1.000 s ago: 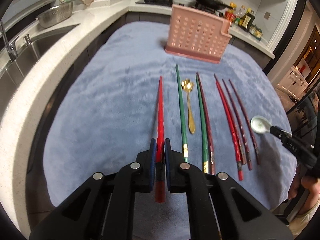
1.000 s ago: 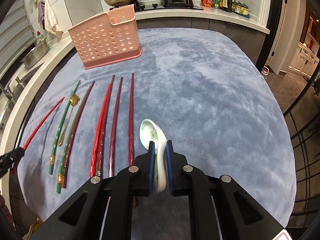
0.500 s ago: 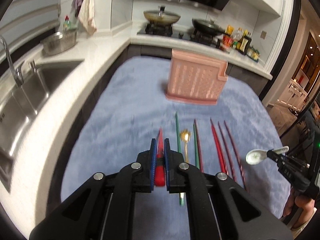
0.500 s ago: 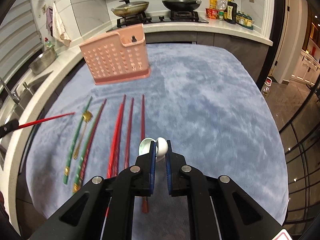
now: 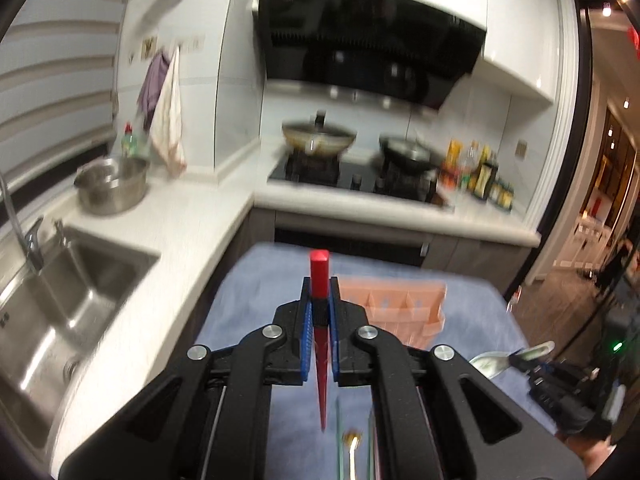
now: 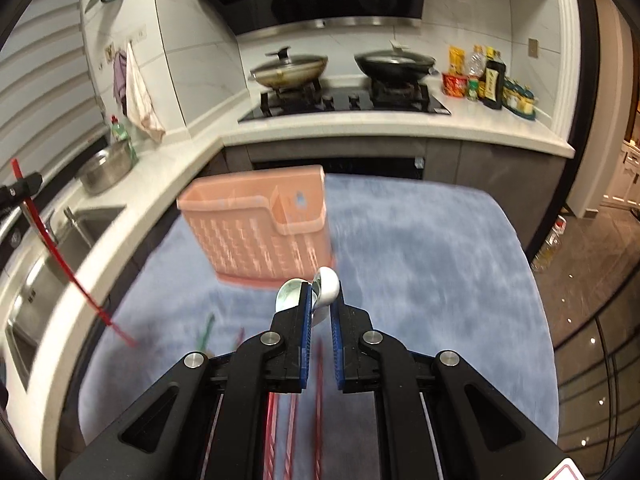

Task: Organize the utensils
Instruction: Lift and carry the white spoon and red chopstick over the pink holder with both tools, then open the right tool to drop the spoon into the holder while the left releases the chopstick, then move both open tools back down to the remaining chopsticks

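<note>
My left gripper [image 5: 320,292] is shut on a red chopstick [image 5: 319,268], which hangs in the air with its thick end up and its tip pointing down. My right gripper [image 6: 321,300] is shut on the handle of a white ceramic spoon [image 6: 328,284], raised above the blue cloth [image 6: 420,272]. The pink perforated utensil caddy [image 6: 256,232] stands on the cloth just beyond both grippers. In the right wrist view the left gripper [image 6: 20,188] and its red chopstick [image 6: 60,260] show at the far left. A gold spoon [image 5: 352,440] and several green and red chopsticks [image 6: 276,420] lie on the cloth below.
A steel sink [image 5: 72,280] and a steel pot [image 5: 112,190] are on the left counter. The stove with two pans [image 6: 288,72] lies behind the table, with bottles [image 6: 492,80] at its right. The cloth's right edge drops to the floor [image 6: 592,280].
Both grippers rose off the cloth with their loads and tilted up toward the stove. The red chopstick swung from lying flat to hanging tip down. The spoon left the cloth.
</note>
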Action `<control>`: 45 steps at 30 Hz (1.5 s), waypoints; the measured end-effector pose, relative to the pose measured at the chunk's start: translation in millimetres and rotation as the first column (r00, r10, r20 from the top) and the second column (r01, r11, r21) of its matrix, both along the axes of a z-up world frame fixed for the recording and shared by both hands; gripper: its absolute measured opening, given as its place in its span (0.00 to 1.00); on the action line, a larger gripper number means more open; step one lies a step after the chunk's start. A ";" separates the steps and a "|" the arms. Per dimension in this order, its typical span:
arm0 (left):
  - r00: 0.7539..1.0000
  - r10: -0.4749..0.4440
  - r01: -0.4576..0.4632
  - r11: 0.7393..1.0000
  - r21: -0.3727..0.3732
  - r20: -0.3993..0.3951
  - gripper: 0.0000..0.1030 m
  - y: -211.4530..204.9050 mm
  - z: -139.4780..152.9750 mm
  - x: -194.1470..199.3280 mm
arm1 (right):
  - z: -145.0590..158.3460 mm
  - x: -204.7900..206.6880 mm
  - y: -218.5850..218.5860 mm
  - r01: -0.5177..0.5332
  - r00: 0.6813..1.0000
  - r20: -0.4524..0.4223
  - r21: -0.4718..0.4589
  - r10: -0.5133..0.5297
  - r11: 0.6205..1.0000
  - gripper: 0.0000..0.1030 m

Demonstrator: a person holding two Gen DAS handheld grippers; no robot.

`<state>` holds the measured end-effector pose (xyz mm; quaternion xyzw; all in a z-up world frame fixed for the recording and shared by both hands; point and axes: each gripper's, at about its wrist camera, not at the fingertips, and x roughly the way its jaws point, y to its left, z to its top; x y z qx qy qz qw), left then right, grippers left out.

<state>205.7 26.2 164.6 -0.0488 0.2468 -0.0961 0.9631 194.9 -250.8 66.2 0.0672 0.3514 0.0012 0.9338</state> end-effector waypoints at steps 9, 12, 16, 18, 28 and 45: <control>0.988 0.023 -0.015 0.998 -0.056 0.149 0.06 -23.3 63.6 60.3 | 13.7 101.2 12.3 -0.020 1.000 -0.021 -0.104 0.018 0.994 0.09; 0.988 0.020 -0.014 0.999 -0.044 0.152 0.06 -35.5 60.6 81.0 | 5.7 123.7 14.3 -0.025 0.999 -0.049 -0.127 0.019 0.992 0.09; 0.996 0.009 -0.007 1.000 -0.022 0.088 0.06 -50.4 34.7 108.0 | -13.3 144.3 13.6 -0.041 0.994 -0.106 -0.117 0.028 0.992 0.09; 0.998 0.004 -0.003 1.000 -0.016 0.056 0.06 -53.7 19.4 116.2 | -21.5 148.7 15.5 -0.048 0.992 -0.124 -0.119 0.033 0.992 0.09; 0.996 0.083 -0.083 0.997 0.000 0.013 0.59 -42.8 -11.9 116.5 | -2.8 125.4 9.4 -0.011 0.999 -0.041 -0.112 0.007 0.994 0.34; 0.954 0.059 -0.029 0.994 0.106 -0.293 0.62 4.7 -155.3 -38.3 | -78.6 -80.2 5.6 0.043 0.989 -0.140 -0.078 -0.053 0.996 0.51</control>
